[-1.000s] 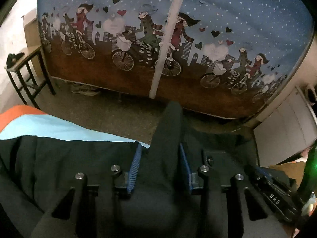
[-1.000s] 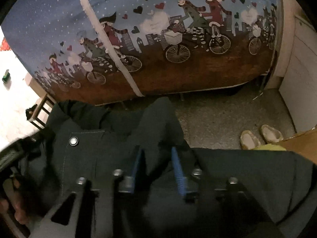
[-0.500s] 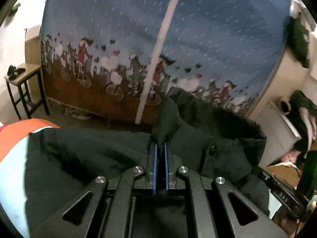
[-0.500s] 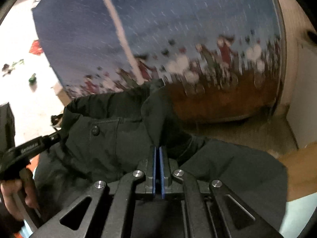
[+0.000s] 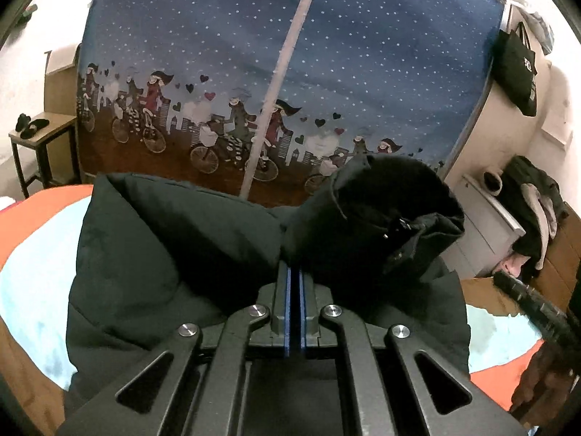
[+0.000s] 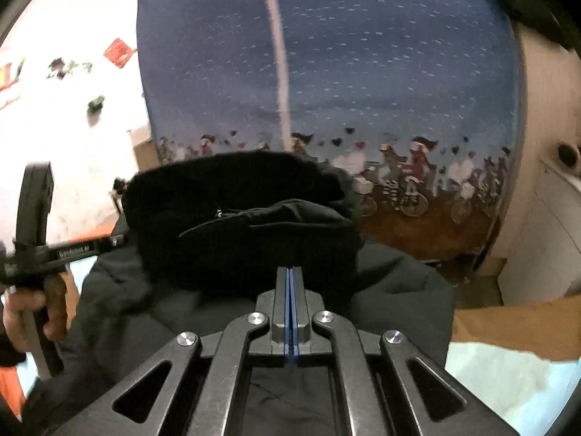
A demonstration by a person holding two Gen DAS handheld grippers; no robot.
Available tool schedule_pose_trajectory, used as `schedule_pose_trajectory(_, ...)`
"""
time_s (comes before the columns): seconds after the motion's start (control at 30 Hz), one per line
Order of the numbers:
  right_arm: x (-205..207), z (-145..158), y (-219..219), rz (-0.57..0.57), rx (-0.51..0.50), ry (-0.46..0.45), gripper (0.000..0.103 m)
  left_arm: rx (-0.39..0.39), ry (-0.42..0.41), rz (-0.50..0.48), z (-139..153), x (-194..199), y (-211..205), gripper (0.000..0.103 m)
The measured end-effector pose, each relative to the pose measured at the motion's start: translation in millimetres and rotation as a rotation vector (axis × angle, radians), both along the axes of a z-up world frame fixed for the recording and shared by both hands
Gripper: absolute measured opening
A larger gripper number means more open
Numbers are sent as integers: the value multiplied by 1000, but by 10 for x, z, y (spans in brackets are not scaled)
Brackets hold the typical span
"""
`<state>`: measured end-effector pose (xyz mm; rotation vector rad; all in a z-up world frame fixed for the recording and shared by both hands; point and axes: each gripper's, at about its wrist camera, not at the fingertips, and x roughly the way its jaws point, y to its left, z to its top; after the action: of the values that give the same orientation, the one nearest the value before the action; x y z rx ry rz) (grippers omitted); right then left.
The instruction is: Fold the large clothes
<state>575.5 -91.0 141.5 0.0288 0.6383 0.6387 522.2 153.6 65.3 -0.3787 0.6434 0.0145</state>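
Left gripper (image 5: 295, 272) has its blue-padded fingers (image 5: 288, 301) pressed together, and the dark jacket (image 5: 174, 254) bunches right at their tips; the pinch itself is hidden behind the pads, but it looks like a fold of the fabric is caught there. The right gripper (image 6: 289, 272) shows the same: pads flat against each other, the dark cloth rising from the tips, apparently nipped. Both sets of fingers have just closed down with the jacket between them. The jacket hangs in front of both cameras, lifted off the light-blue and orange bed cover (image 5: 32, 272), its collar standing up as a black roll ahead of the fingers.

The left view alone shows the small side table (image 5: 40, 134) and the heap of clothes (image 5: 533, 210) on the white cabinet at far right. The right view alone catches the person's hand (image 6: 32, 312) gripping the other tool's handle at far left. The blue curtain with cyclists (image 5: 290, 72) fills the background.
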Motion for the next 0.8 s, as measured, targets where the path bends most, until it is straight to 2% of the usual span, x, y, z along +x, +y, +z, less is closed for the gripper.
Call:
schedule_pose_trajectory(0.07, 77, 46, -95, -39, 25, 13, 2, -3, -5, -20, -13, -93, 28, 1)
schedule_pose_trajectory(0.33, 350, 291, -340, -96, 142, 82, 4, 84, 7, -108, -264, -521, -53, 1)
schedule_pose_trajectory(0.37, 422, 291, -309, -88, 141, 108, 10, 94, 11, -114, -305, -557, -63, 0)
schedule_pose_trajectory(0.43, 586, 235, -176, -53, 144, 182, 31, 117, 24, -117, -392, -623, -80, 0)
schedule_pose_trajectory(0.47, 647, 169, -76, -18, 154, 226, 48, 116, 38, -114, -440, -654, -62, 0)
schedule_pose_trajectory(0.5, 655, 114, -31, 4, 162, 249, 53, 115, 49, -111, -477, -681, -38, 0)
schedule_pose_trajectory(0.53, 631, 43, 54, 37, 164, 277, 53, 119, 66, -106, -522, -717, 3, 0)
schedule_pose_trajectory(0.57, 587, -9, 122, 72, 152, 290, 53, 119, 73, -107, -534, -734, 34, 0)
schedule_pose_trajectory(0.67, 438, -360, 463, 150, -65, 311, 52, 136, 73, -97, -505, -836, 138, 0)
schedule_pose_trajectory(0.7, 424, -535, 553, 171, -119, 345, 50, 127, 66, -103, -479, -857, 162, 0)
schedule_pose_trajectory(0.73, 437, -693, 598, 166, -150, 383, 50, 129, 64, -99, -454, -867, 169, 0)
schedule_pose_trajectory(0.8, 461, -844, 579, 140, -120, 417, 50, 138, 70, -99, -422, -844, 163, 0)
